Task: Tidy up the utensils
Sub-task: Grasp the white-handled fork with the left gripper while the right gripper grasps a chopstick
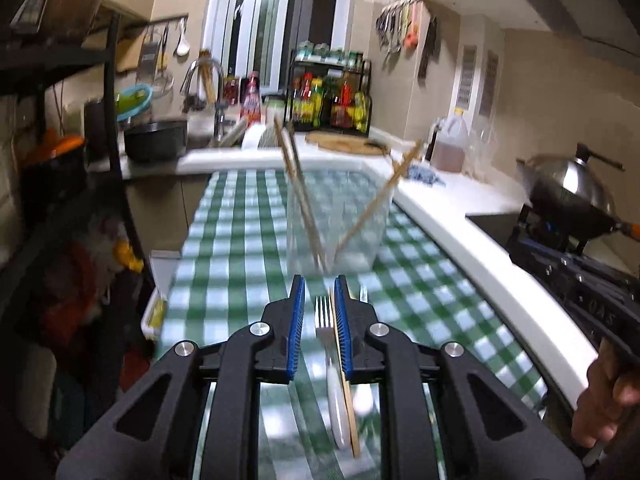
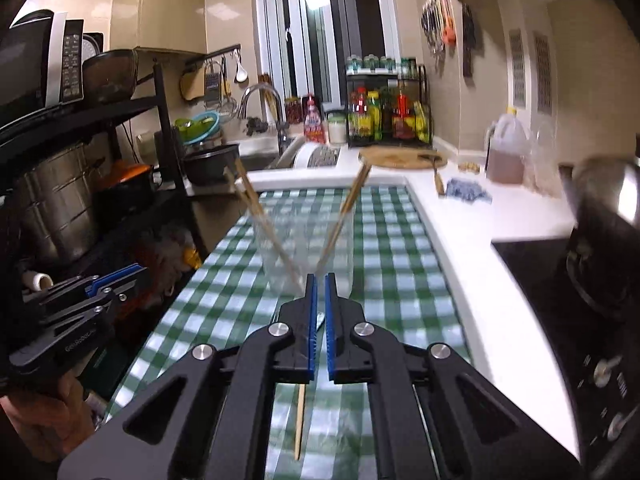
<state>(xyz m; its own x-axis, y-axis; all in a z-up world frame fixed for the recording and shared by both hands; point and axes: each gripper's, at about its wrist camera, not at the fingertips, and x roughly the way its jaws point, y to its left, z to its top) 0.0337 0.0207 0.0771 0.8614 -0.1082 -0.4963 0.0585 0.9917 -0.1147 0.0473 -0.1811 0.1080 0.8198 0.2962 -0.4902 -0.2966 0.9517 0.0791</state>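
My left gripper (image 1: 319, 292) has black arms, bright blue ribbed pads and silver round bolts; my right gripper (image 2: 319, 286) wears the same black, blue and silver; beneath both lies a tablecloth (image 1: 232, 232) checked in green and white; on it stands a clear, colourless container (image 1: 336, 216) holding pale tan wooden chopsticks (image 1: 302, 196); between my left pads I see a silver fork (image 1: 323, 316) with a white handle, and a light brown chopstick (image 1: 347, 400) beside it; the counter (image 2: 516, 216) is white; the wall tiles (image 2: 160, 4) are beige; the condiment bottles (image 2: 384, 116) show red, yellow and green; a crumpled cloth (image 2: 466, 191) is blue.
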